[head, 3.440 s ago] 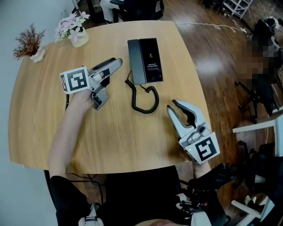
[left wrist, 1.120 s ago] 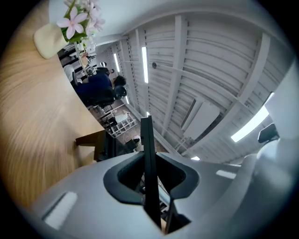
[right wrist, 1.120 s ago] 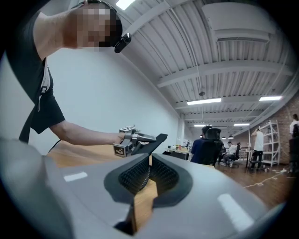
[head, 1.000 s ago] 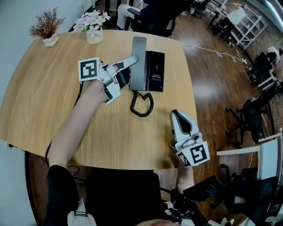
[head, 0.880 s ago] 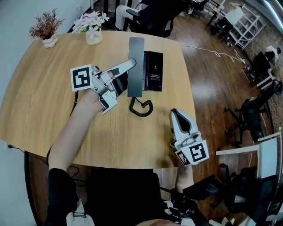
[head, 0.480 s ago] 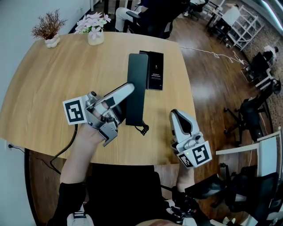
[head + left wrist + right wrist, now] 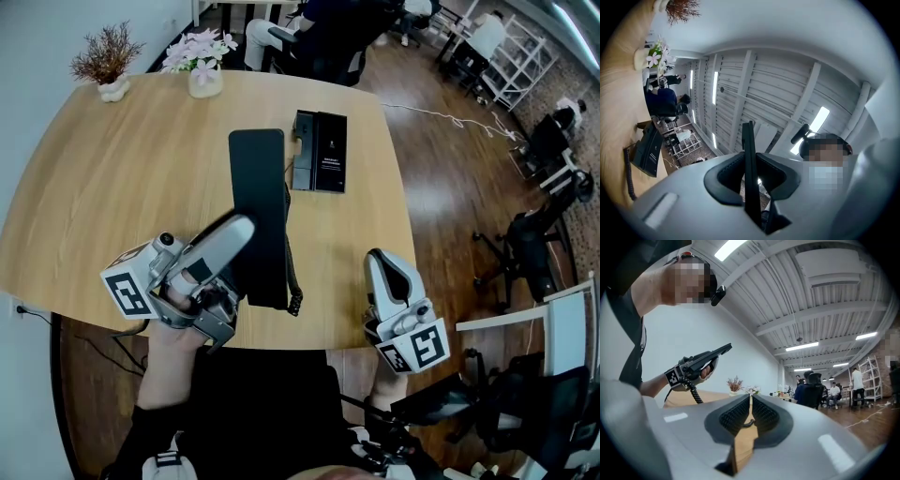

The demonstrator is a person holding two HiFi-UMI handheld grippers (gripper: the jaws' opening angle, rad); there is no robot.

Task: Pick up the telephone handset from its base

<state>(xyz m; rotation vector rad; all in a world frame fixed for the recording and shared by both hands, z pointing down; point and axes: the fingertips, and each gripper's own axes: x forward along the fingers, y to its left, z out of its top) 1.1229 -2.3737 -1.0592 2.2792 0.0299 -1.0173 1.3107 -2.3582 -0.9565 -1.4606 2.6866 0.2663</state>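
Lifting looks done: left claw (image 7: 242, 228) clamps the handset (image 7: 258, 187), now off its base (image 7: 321, 150) at 1 o'clock. Right claw (image 7: 384, 259) sits closed, empty

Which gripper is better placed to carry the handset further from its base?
Left. The left gripper is closed on the handset, which is lifted clear of the base. The right gripper is shut, empty and apart from the handset.

Black slab-like handset (image 7: 258, 211), lifted and tilted, well apart from black base (image 7: 321, 152), coiled cord (image 7: 292, 281) trailing
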